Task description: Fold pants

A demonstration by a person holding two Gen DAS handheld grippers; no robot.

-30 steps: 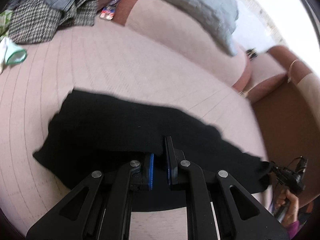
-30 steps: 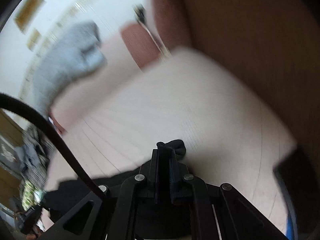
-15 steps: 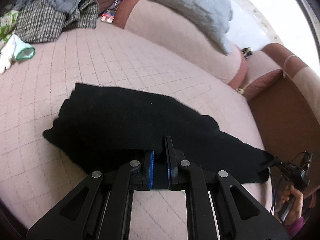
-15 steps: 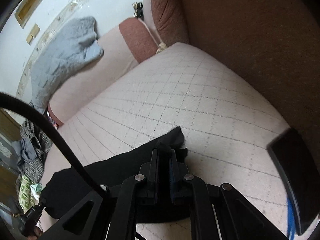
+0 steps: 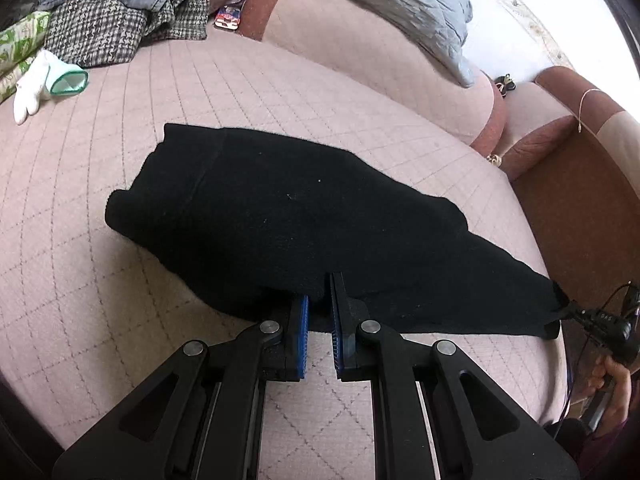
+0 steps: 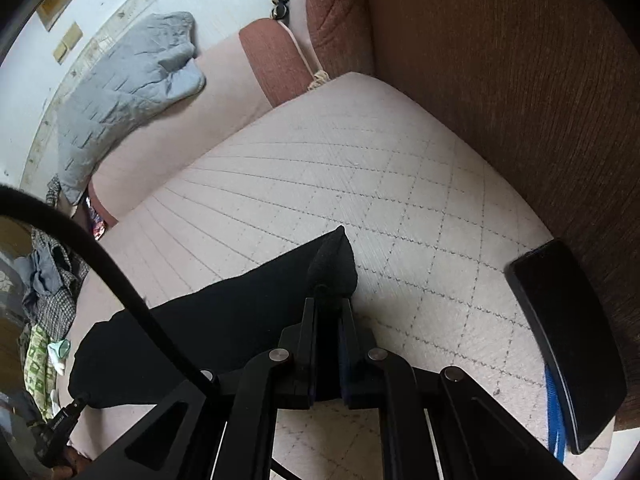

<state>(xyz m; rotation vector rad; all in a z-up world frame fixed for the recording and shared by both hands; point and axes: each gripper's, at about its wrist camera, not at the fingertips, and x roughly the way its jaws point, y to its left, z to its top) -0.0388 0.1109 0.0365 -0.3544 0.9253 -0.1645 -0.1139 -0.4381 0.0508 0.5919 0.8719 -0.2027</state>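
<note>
Both claws are pinched on the pants (image 5: 304, 220): the left gripper (image 5: 319, 304) is clamped on the near edge about midway along, and the right gripper (image 6: 328, 312) is closed on the bunched hem end. Black and folded lengthwise, the pants are laid across the quilted pink cushion (image 5: 120, 300), with the waist end towards a pile of clothes (image 5: 120, 12) at the cushion's far corner. A white glove (image 5: 40, 80) is seen beside that pile. A grey quilt (image 5: 380, 0) is draped over the backrest behind the cushion. A black phone-like slab (image 6: 568, 344) is lying at the cushion's edge beyond the hem.
</note>
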